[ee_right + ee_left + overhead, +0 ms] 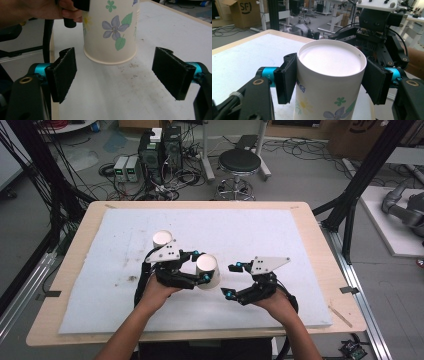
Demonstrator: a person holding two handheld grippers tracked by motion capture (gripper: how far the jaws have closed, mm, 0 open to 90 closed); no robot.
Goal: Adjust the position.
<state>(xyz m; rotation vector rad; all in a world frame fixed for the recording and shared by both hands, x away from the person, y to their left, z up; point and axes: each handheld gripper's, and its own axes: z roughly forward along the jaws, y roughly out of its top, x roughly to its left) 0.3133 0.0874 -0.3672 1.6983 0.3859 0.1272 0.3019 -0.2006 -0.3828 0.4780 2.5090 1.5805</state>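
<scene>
Left gripper point(199, 266) clamps an upside-down flowered paper cup point(208, 271) mid-table, seemingly lifted just off the white mat point(300, 285). Right gripper point(233, 280) wide open, empty, just beside it. Second cup point(162, 239) behind. Squeeze lightly; the wall will buckle.

grey floor point(310, 175), black stool point(240, 162), cables point(170, 182)

Legible markings I can log: large dark letters reading "SF" on a cardboard box point(238, 12), far beyond my left gripper's jaws and off to their left. Small blue print on the paper cup point(329, 82) between those jaws is too blurred to read.
</scene>
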